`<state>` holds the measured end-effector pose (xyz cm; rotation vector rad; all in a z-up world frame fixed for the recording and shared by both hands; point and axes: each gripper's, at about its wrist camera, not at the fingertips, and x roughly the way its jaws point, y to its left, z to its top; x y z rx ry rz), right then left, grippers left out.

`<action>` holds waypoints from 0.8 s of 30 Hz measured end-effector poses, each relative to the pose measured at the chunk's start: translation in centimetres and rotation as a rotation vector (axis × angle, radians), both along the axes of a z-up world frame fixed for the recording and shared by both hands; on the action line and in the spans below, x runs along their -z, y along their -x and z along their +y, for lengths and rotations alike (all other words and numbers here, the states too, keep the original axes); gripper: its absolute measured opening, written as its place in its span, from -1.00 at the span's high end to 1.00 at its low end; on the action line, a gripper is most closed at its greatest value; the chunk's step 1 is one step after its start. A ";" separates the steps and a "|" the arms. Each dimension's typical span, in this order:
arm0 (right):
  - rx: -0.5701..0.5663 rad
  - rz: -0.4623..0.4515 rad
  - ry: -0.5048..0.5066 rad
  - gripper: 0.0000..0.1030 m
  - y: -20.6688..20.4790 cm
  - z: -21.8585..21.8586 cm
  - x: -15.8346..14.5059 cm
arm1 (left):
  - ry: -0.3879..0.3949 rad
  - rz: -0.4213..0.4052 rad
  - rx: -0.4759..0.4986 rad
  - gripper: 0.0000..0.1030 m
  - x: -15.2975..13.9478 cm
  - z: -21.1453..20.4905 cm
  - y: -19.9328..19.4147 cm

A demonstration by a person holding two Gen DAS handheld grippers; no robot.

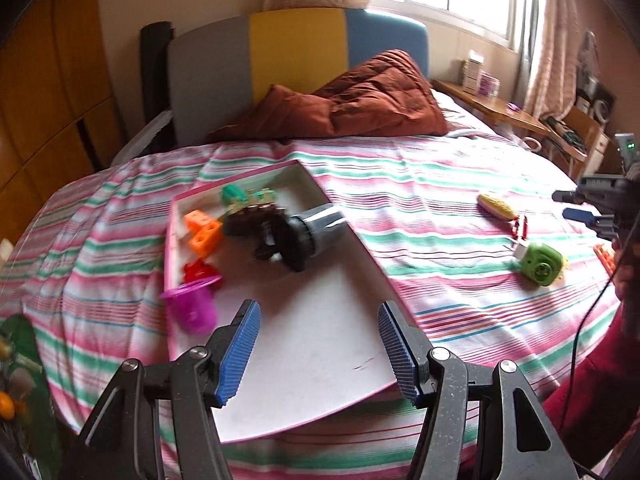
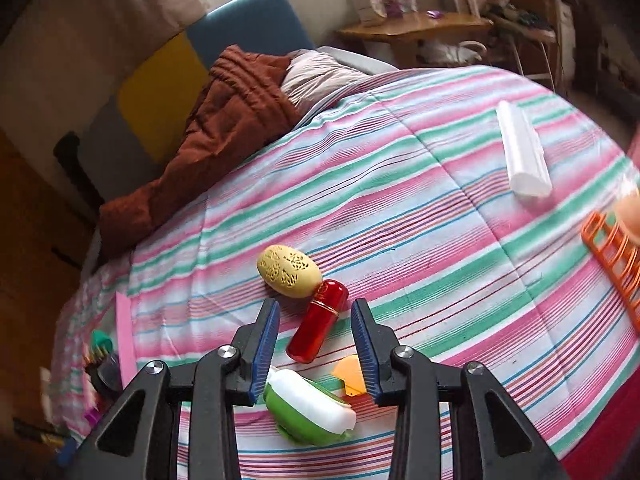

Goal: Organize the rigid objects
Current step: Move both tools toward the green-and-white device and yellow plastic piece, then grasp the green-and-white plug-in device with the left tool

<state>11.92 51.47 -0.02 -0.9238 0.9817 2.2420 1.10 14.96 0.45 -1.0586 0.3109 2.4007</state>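
Observation:
A pink-rimmed white tray (image 1: 320,360) lies on the striped bed. It holds orange blocks (image 1: 204,232), a dark grey cylinder (image 1: 304,236), a green toy (image 1: 236,196), a red piece (image 1: 198,270) and a magenta cup (image 1: 192,308). My left gripper (image 1: 317,306) hovers open over the tray's bare near part. My right gripper (image 2: 315,303), also seen at the far right as the right gripper (image 1: 568,205), is open above a red cylinder (image 2: 318,322). Nothing is pressed between its pads. Beside the cylinder lie a yellow egg-shaped case (image 2: 289,275), a green-and-white case (image 2: 308,408) and a small orange piece (image 2: 352,376).
An orange rack (image 2: 616,256) and a white foam block (image 2: 524,152) lie on the bed's right side. A brown quilt (image 1: 360,100) is heaped at the headboard (image 1: 296,52). A wooden table (image 2: 416,26) stands beyond the bed. A red sleeve (image 1: 592,380) shows at the right.

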 end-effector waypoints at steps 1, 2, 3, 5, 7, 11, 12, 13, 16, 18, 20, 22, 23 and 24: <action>0.031 0.032 0.012 0.28 -0.6 0.5 -0.1 | 0.001 -0.004 0.021 -0.21 0.1 0.8 -0.1; 0.051 0.049 0.019 0.27 -0.9 0.7 -0.2 | 0.001 -0.011 0.041 -0.21 0.2 1.6 -0.2; 0.061 0.066 0.029 0.27 -1.2 0.9 -0.2 | -0.001 -0.023 0.061 -0.21 0.3 2.4 -0.2; 0.065 0.094 0.044 0.27 -1.4 1.1 -0.3 | -0.008 -0.050 0.096 -0.21 0.5 4.0 -0.1; 0.068 0.107 0.045 0.27 -1.4 1.0 -0.6 | -0.007 -0.078 0.153 -0.21 0.8 6.0 -0.2; 0.076 0.137 0.066 0.23 -1.7 1.2 -0.6 | -0.023 -0.147 0.253 -0.27 1.6 10.0 -0.7; 0.081 0.145 0.072 0.23 -1.9 1.3 -0.5 | -0.036 -0.170 0.273 -0.32 1.8 10.9 -0.8; 0.085 0.152 0.079 0.23 -2.0 1.4 -0.4 | -0.054 -0.196 0.293 -0.34 1.9 11.9 -0.9; 0.092 0.173 0.098 0.21 -2.3 1.6 -0.3 | -0.093 -0.275 0.343 -0.37 2.4 14.7 -1.1; 0.091 0.181 0.108 0.21 -2.4 1.7 -0.2 | -0.122 -0.318 0.365 -0.47 2.6 16.4 -1.2; 0.091 0.184 0.115 0.21 -2.4 1.8 -0.2 | -0.150 -0.358 0.370 -0.54 2.6 17.7 -1.1; 0.093 0.187 0.124 0.21 -2.3 1.9 -0.1 | -0.172 -0.387 0.375 -0.56 2.6 19.1 -0.8; 0.096 0.189 0.128 0.21 -2.4 1.9 0.0 | -0.177 -0.387 0.376 -0.57 2.5 19.7 -0.8; 0.098 0.192 0.132 0.21 -2.4 2.0 0.0 | -0.177 -0.380 0.375 -0.60 2.4 20.5 -0.7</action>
